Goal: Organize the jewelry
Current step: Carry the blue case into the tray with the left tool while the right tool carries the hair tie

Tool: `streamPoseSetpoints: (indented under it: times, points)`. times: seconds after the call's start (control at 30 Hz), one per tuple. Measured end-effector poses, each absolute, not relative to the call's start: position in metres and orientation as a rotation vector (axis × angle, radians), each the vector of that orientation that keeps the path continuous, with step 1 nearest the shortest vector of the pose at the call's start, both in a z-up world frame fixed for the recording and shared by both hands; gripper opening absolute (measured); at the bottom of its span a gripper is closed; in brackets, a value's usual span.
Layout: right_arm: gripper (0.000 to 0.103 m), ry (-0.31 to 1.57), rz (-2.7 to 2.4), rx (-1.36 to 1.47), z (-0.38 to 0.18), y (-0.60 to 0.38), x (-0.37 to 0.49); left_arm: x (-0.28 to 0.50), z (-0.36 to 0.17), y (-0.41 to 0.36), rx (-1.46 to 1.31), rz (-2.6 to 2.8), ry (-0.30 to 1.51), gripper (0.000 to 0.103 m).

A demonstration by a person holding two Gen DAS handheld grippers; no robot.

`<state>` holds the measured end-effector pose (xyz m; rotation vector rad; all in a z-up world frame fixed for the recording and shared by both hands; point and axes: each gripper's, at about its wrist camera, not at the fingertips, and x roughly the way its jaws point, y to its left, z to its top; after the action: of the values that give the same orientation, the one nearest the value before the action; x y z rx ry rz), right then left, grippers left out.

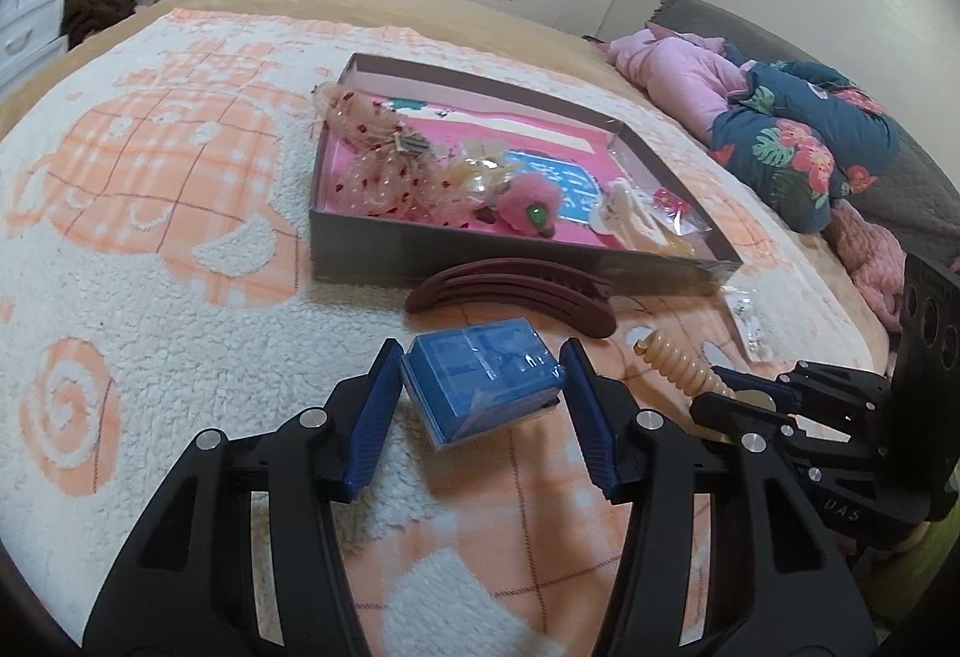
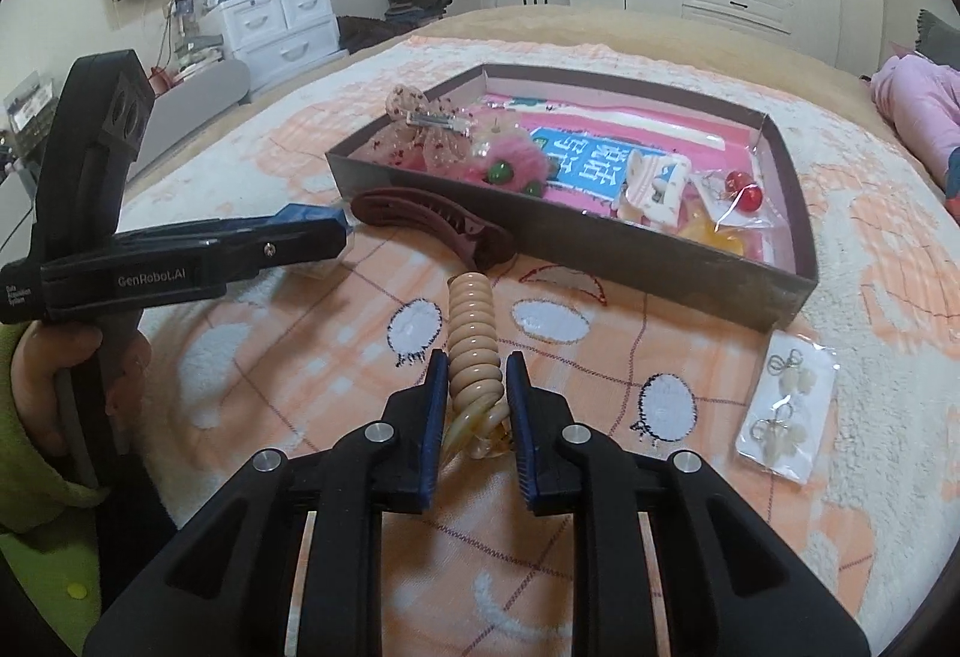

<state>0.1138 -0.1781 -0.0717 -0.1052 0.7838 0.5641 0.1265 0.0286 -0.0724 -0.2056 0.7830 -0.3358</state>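
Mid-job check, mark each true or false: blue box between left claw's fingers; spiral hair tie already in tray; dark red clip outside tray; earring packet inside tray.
1. The blue box sits between the left claw fingers. True.
2. The spiral hair tie is in the tray. False: it lies on the blanket, between the right claw fingers.
3. The dark red clip lies outside the tray. True.
4. The earring packet is inside the tray. False: it lies on the blanket.

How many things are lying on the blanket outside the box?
4: a blue case between the left tongs, a maroon hair clip beside the box, a beige spiral tie between the right tongs, a bagged earring pair.
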Motion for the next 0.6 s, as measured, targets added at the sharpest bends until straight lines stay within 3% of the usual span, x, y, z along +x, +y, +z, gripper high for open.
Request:
streamPoseSetpoints:
  times: [0.6]
  points:
    - [0.019, 0.698, 0.489, -0.055, -0.044, -0.203, 0.120, 0.126, -0.041, 0.015, -0.185, -0.373, 0.705, 0.045]
